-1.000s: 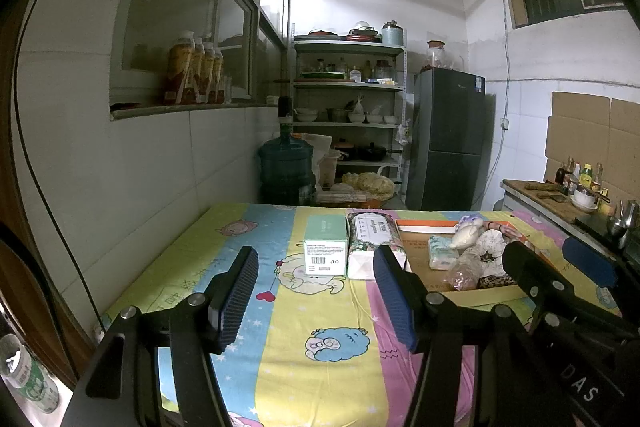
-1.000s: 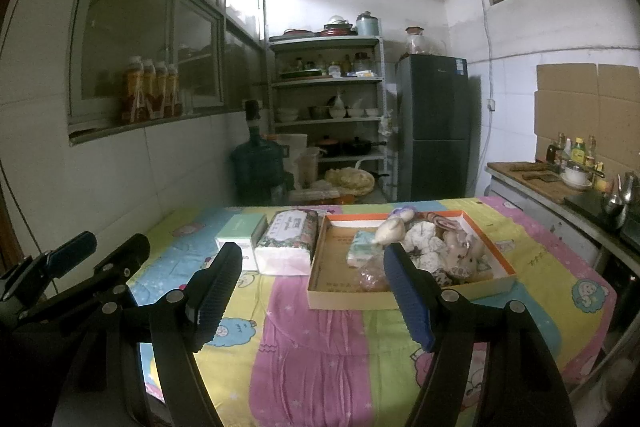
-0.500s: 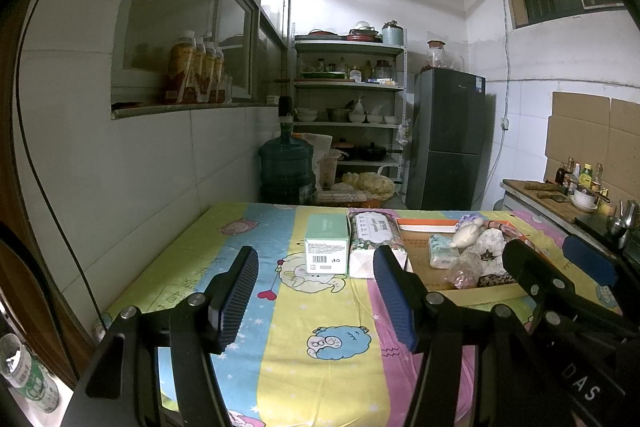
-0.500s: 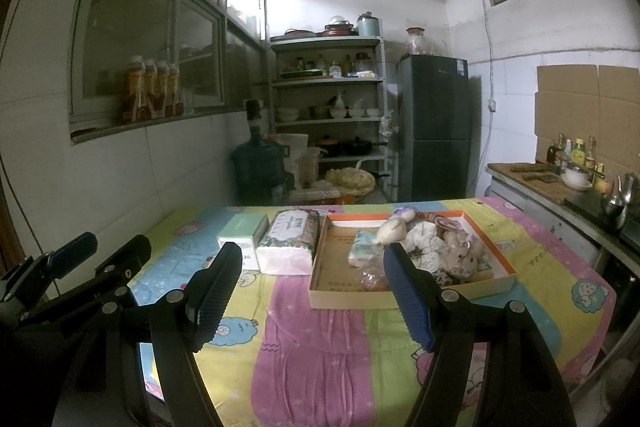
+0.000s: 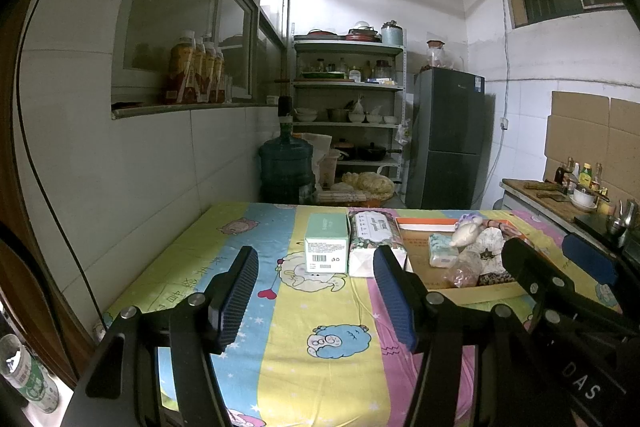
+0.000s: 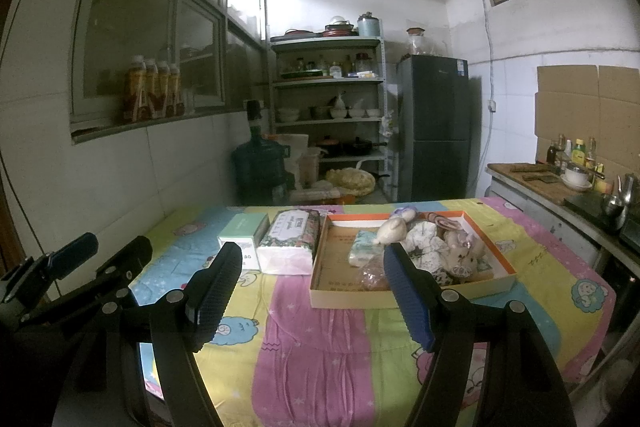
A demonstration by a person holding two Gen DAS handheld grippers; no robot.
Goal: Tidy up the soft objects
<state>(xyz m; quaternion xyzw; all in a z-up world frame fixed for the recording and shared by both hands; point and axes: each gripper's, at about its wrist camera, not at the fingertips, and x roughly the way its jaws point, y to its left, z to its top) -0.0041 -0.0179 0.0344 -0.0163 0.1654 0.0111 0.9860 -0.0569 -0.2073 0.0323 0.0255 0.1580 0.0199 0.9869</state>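
A shallow cardboard tray (image 6: 412, 289) with an orange rim sits on the table's far right half and holds several soft things: a small tissue pack (image 6: 362, 247), a cream plush (image 6: 392, 229), a patterned cloth (image 6: 426, 247), a plush doll (image 6: 460, 253). The tray also shows in the left wrist view (image 5: 416, 247). Left of it lie a floral tissue pack (image 6: 290, 239) and a green box (image 6: 242, 231). My left gripper (image 5: 316, 291) and my right gripper (image 6: 312, 291) are both open and empty above the near table.
The table carries a bright cartoon cloth (image 6: 316, 339) and stands against a tiled wall on the left. Beyond it are a water jug (image 6: 260, 163), a shelf of dishes (image 6: 332, 99) and a dark fridge (image 6: 434, 131). A counter with bottles (image 6: 560, 171) runs on the right.
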